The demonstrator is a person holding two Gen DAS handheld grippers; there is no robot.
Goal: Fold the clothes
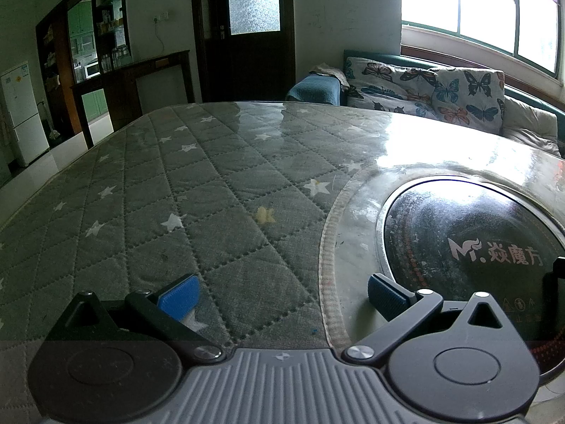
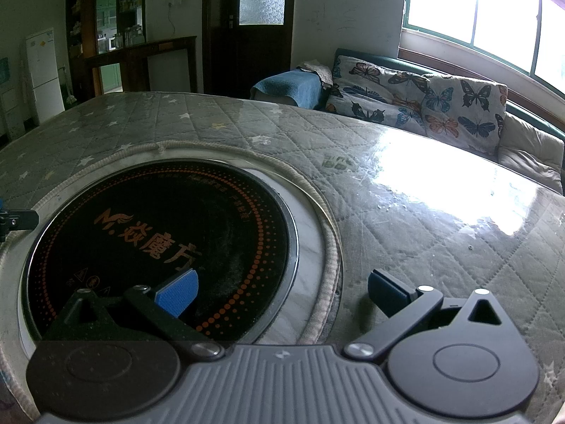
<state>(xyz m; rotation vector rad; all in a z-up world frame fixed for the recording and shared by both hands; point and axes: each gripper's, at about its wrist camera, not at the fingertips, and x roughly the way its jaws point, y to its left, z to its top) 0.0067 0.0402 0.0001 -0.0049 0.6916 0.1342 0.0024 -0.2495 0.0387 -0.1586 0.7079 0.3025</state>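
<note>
A: What do the two cameras show?

B: Both look across a wide surface (image 1: 219, 190) covered by a grey quilted cloth with white stars under a clear glossy sheet. A round black cooktop (image 1: 469, 247) with a printed logo is set into it, ringed by a pale braided border.

A: Where is the left gripper (image 1: 282, 293)?

B: It sits low over the quilted part, with the cooktop off to its right. Its blue-padded fingers (image 1: 180, 293) are spread wide with nothing between them.

A: And the right gripper (image 2: 282, 289)?

B: Its fingers (image 2: 178, 291) are spread wide too, holding nothing. The left pad hangs over the black disc of the cooktop (image 2: 159, 247); the right pad is over the quilted cover beyond the braided rim. At the far left edge of that view a small dark piece of the other gripper shows.

A: Where are the clothes?

B: No garment shows in either view. The only cloth is the quilted cover itself, lying flat.

A: What lies behind?

B: A sofa (image 2: 423, 106) draped in butterfly-print fabric runs along the far side beneath a bright window (image 2: 494, 10), whose glare reflects on the sheet. A blue cover (image 2: 286, 83) lies over the sofa's left end. Further left stand a dark door (image 1: 247, 31) with a frosted pane, dark shelving and a white fridge (image 1: 21, 113).
</note>
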